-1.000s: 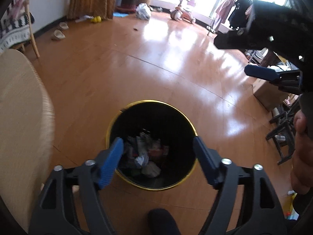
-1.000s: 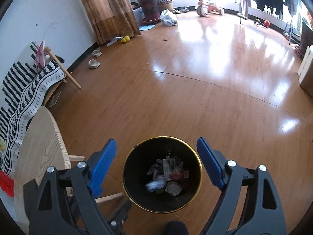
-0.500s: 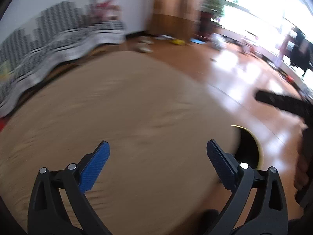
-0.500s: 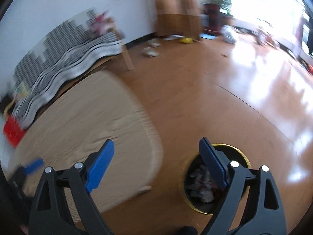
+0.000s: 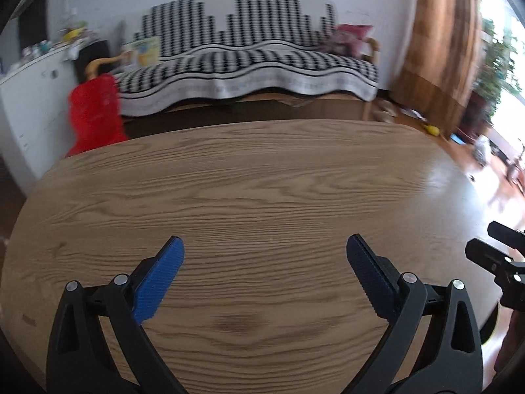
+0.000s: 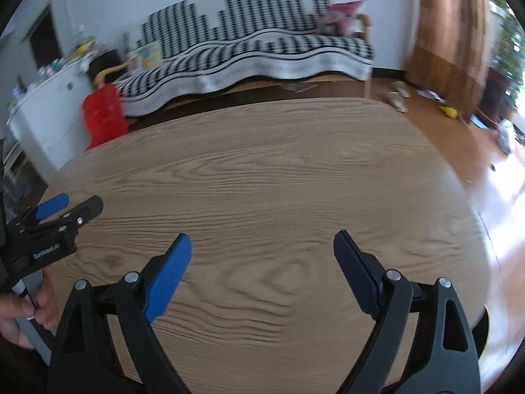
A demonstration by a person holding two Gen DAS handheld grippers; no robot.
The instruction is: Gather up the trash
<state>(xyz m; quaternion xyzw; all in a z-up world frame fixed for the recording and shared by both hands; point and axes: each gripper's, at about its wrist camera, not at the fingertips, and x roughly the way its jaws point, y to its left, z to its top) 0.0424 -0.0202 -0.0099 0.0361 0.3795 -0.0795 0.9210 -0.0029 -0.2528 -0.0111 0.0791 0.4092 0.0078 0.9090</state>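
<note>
My left gripper (image 5: 264, 252) is open and empty over the round light-wood table (image 5: 262, 180). My right gripper (image 6: 262, 252) is open and empty over the same table (image 6: 279, 170). The left gripper also shows at the left edge of the right wrist view (image 6: 55, 216). Part of the right gripper shows at the right edge of the left wrist view (image 5: 498, 256). A sliver of the black bin with a gold rim shows past the table's right edge (image 6: 485, 331) and in the left wrist view (image 5: 490, 328). No trash shows on the table.
A sofa with a black-and-white cover (image 5: 256, 62) stands behind the table. A red bag (image 5: 95, 115) sits by a white cabinet (image 5: 29, 98) at the left. Brown curtains (image 5: 439, 42) and shiny wooden floor (image 6: 459, 131) lie to the right, with slippers (image 6: 397, 98) on it.
Both grippers have swung left from above the bin on the floor to above the table. The bin has gone almost out of view. Both stay open.
</note>
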